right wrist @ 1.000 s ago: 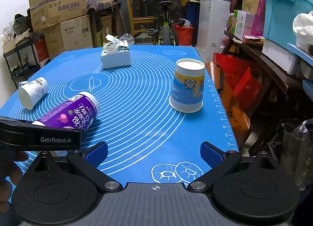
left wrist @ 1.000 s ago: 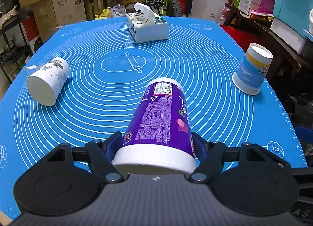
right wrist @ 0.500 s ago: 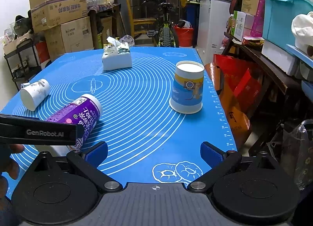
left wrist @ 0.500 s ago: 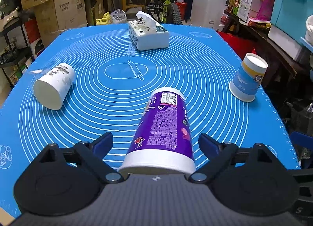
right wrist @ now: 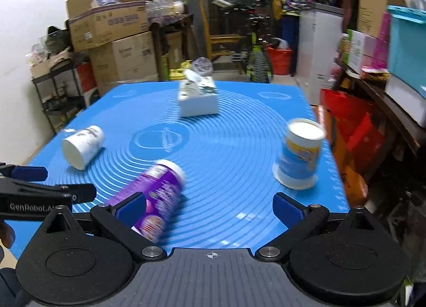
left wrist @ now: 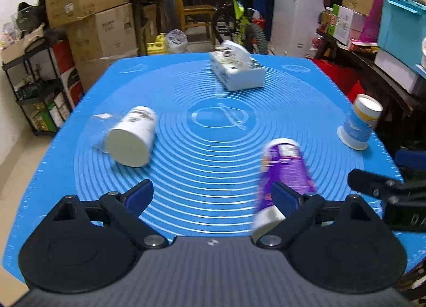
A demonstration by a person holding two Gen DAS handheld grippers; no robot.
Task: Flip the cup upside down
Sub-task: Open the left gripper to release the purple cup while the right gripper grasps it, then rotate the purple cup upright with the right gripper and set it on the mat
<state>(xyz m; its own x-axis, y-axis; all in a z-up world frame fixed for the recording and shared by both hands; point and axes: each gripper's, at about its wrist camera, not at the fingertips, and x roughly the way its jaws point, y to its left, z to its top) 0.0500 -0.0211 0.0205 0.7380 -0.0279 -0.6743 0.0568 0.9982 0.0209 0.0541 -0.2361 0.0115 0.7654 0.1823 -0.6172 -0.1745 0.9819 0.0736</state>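
While my left gripper (left wrist: 211, 195) hangs low over the blue mat (left wrist: 213, 163) with its jaws spread wide and nothing between them, my right gripper (right wrist: 210, 207) is likewise spread and empty. Just past my left claw's right finger lies the purple cup (left wrist: 286, 171), on its side, white rim toward me and base pointing away; from the right wrist it shows behind my right claw's left finger (right wrist: 130, 207), blurred. I count three cups in all. The second is a white cup (left wrist: 131, 138) with dark markings, also on its side, off to the left with its open mouth facing me. The third is the blue-and-yellow cup (right wrist: 299, 156), standing mouth-down near the mat's right edge, its white base on top. One tissue box (left wrist: 237, 71) sits at the far end of the mat, well apart from the cups. Stacked cardboard boxes (left wrist: 93, 17) and one bicycle (left wrist: 239, 22) stand beyond the table.
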